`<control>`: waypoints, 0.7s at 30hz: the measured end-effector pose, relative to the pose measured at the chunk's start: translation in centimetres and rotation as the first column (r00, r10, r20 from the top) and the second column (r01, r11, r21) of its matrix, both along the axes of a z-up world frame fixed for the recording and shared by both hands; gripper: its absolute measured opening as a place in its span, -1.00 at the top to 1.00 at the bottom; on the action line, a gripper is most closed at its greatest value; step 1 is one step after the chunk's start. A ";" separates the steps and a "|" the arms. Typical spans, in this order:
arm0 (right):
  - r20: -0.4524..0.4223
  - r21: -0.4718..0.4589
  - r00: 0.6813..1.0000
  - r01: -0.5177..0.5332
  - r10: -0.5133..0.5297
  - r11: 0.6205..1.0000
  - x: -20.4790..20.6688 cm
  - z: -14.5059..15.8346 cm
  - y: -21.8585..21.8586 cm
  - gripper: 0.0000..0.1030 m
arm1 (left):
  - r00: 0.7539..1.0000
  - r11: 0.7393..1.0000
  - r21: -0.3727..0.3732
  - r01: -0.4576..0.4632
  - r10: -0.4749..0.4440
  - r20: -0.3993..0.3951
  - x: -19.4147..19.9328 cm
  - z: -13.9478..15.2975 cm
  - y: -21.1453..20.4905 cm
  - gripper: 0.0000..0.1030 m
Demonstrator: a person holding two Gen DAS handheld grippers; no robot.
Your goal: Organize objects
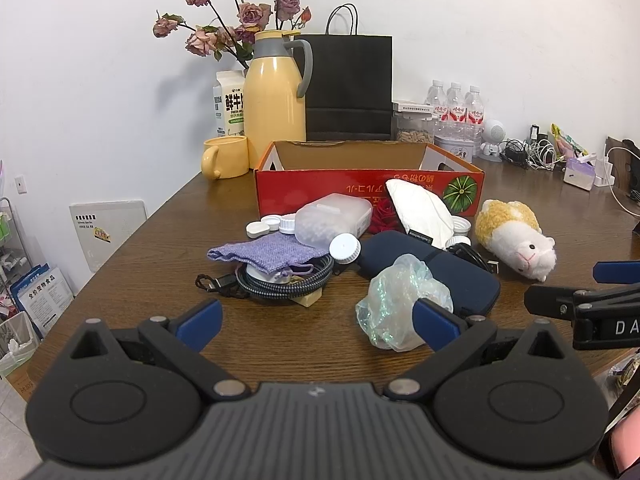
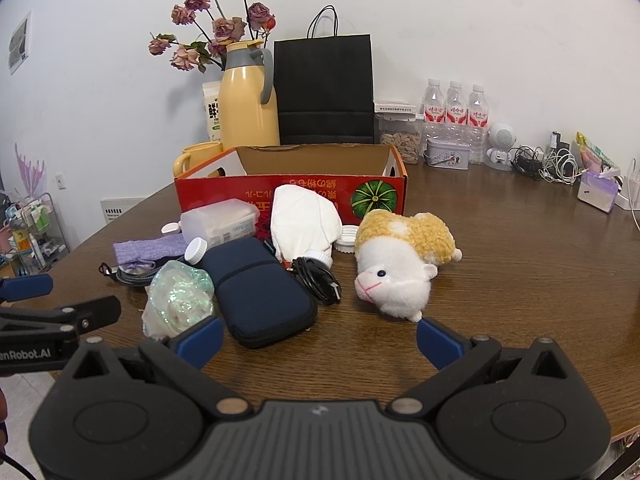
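A red cardboard box [image 1: 304, 188] [image 2: 224, 192] stands open on the brown table. In front of it lies a clutter: a plush hamster [image 1: 516, 236] [image 2: 400, 268], a navy pouch [image 1: 460, 276] [image 2: 260, 292], a crumpled iridescent bag [image 1: 400, 300] [image 2: 176, 300], a purple knit pouch [image 1: 272, 254] [image 2: 148, 250], a translucent plastic box [image 1: 332, 218] [image 2: 220, 220], a white cloth [image 1: 424, 208] [image 2: 304, 216], cables and white caps. My left gripper [image 1: 316, 322] is open and empty, just before the bag. My right gripper [image 2: 320, 336] is open and empty, near the hamster and the navy pouch.
A yellow thermos [image 1: 276, 96] [image 2: 248, 104], yellow mug [image 1: 226, 156], black paper bag [image 1: 348, 88] [image 2: 324, 92], flowers and milk carton [image 1: 230, 104] stand behind the box. Water bottles [image 2: 456, 108], a tin [image 2: 446, 154], chargers [image 2: 556, 164] and tissues [image 2: 598, 192] line the back right.
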State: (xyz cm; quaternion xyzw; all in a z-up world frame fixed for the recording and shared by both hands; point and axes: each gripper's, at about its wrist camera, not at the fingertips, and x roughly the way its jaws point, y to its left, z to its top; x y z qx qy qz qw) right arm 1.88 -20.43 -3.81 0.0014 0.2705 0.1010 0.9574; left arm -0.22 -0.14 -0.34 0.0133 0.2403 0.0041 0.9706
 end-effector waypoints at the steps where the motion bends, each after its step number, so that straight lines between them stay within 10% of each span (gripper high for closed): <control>1: 0.000 0.000 1.000 0.000 0.000 1.000 0.0 0.0 0.0 -1.00 | 1.000 1.000 0.000 0.000 0.000 -0.001 0.0 0.0 -0.1 -1.00; 21: -0.032 -0.024 0.999 0.036 -0.037 0.999 3.1 -1.6 -2.2 -1.00 | 0.996 0.998 -0.004 0.068 -0.068 -0.063 3.7 -1.3 -2.7 -1.00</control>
